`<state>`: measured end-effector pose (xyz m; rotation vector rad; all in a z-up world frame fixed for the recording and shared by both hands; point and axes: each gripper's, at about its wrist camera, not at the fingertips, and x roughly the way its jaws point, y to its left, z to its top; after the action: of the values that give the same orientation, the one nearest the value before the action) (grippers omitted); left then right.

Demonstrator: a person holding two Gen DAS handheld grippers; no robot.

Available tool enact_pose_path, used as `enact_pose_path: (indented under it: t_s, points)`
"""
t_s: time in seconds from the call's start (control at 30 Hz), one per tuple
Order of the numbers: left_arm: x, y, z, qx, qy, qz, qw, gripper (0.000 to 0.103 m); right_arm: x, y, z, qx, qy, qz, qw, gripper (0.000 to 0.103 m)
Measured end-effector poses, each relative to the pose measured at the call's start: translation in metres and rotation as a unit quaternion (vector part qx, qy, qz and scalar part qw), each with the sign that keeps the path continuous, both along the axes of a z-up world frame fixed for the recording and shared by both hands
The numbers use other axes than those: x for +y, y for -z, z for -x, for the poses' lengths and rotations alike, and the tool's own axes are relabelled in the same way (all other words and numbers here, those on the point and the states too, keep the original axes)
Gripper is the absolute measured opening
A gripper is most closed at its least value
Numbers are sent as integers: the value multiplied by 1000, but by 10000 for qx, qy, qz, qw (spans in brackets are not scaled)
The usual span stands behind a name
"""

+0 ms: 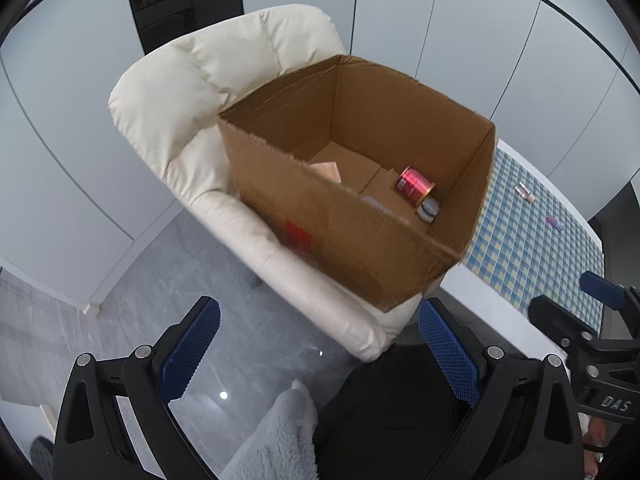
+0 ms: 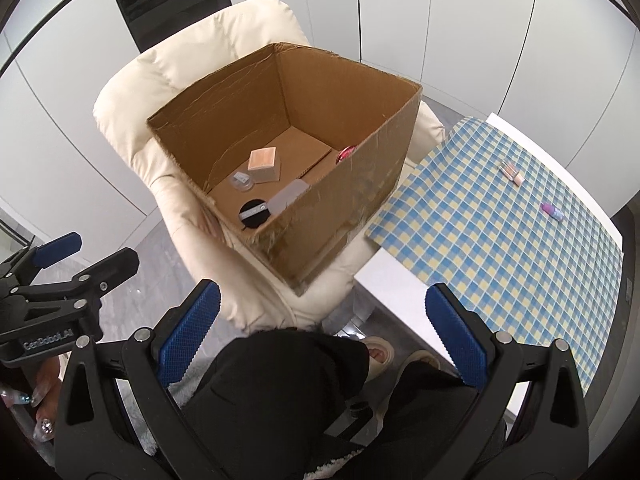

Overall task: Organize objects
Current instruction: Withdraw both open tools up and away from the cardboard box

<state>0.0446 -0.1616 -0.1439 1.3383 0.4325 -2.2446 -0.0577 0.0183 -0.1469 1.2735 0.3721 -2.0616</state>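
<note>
An open cardboard box (image 1: 348, 240) (image 2: 344, 208) stands on a cream armchair (image 1: 176, 120) (image 2: 132, 96). Inside it lie a red can (image 1: 414, 185) (image 2: 346, 153), a wooden cube (image 2: 263, 164), a black round puff (image 2: 254, 213), a clear small jar (image 2: 241, 181) and a translucent flat case (image 2: 289, 196). On the checked tablecloth (image 2: 500, 240) (image 1: 532, 240) lie a small pink tube (image 2: 512, 172) (image 1: 526, 193) and a purple small bottle (image 2: 552, 212) (image 1: 555, 223). My left gripper (image 1: 320, 356) is open and empty, held in front of the box. My right gripper (image 2: 322, 336) is open and empty, nearer the table.
The white table (image 2: 396, 284) stands right of the armchair. Grey tiled floor (image 1: 132, 328) lies to the left. The person's black-clad legs (image 2: 288, 400) and a grey fleece (image 1: 276, 440) are below the grippers. White cabinet doors (image 2: 460, 20) stand behind.
</note>
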Motion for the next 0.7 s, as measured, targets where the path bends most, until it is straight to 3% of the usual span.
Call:
enact_pose_path:
  t_s: [0.7]
  points:
    - [28, -8, -60, 17, 43, -30, 10000, 100, 40, -12, -62, 32, -12, 10, 10000, 103]
